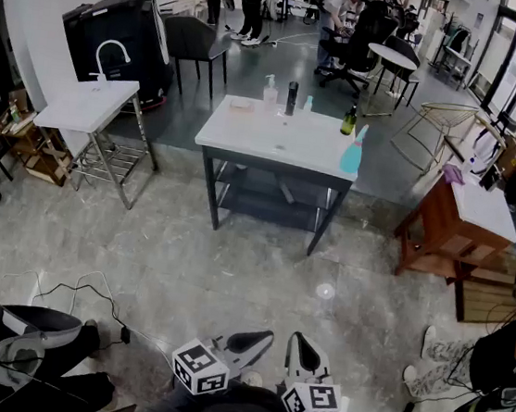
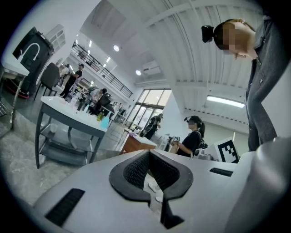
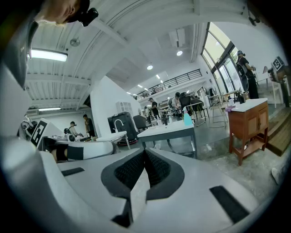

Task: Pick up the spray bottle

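Observation:
The teal spray bottle (image 1: 352, 152) stands upright at the right front corner of the white-topped table (image 1: 248, 136), far across the floor from me. It shows small in the left gripper view as a teal spray bottle (image 2: 105, 122) and in the right gripper view as a teal spray bottle (image 3: 187, 119). Both grippers sit low at the bottom of the head view, side by side and pointing toward the table. The left gripper (image 1: 255, 340) (image 2: 148, 154) is shut with nothing in it. The right gripper (image 1: 302, 344) (image 3: 145, 151) is likewise shut and holds nothing.
On the same table stand a pump bottle (image 1: 270, 92), a dark cylinder (image 1: 292, 97) and a green bottle (image 1: 349, 121). A white sink table (image 1: 89, 103) is at the left, a wooden cabinet (image 1: 456, 225) at the right. Cables (image 1: 88, 296) and bags (image 1: 18, 339) lie on the floor.

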Available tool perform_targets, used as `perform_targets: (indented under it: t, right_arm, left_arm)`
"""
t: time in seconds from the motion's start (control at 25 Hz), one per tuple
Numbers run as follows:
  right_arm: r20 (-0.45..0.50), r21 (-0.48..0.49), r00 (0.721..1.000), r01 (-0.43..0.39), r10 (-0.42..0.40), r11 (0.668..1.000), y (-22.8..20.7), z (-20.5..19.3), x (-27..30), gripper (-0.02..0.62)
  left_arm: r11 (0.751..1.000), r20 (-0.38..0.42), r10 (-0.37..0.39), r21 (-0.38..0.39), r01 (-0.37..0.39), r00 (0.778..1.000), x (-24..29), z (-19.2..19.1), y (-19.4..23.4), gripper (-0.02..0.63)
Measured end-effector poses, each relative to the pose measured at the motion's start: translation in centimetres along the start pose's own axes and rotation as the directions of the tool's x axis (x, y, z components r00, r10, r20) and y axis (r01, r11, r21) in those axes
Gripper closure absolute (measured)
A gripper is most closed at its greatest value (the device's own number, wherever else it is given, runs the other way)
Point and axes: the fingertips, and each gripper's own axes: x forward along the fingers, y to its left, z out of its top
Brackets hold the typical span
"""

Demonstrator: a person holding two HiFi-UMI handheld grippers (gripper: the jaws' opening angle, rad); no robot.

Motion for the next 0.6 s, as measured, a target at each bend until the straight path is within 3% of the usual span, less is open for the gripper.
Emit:
perform_targets:
  t: [0.28,0.6]
  right_arm:
    - [-0.007,0.02,0.999,0.047,-0.047,0.999,-4.2,0.3,-0.5,0.586]
    - [0.029,0.08,0.997,0.076,-0.078,0.994,-5.2,0.0,-2.3,0.584]
  left_arm:
    - [1.0,-0.028,-0.025,0.004,0.025,0.999,3.9,-0.4,0.3,0.598]
    - [0.999,-0.056,-0.043,-0.003,0.043,0.997,4.5,-1.9,-0.9,0.598]
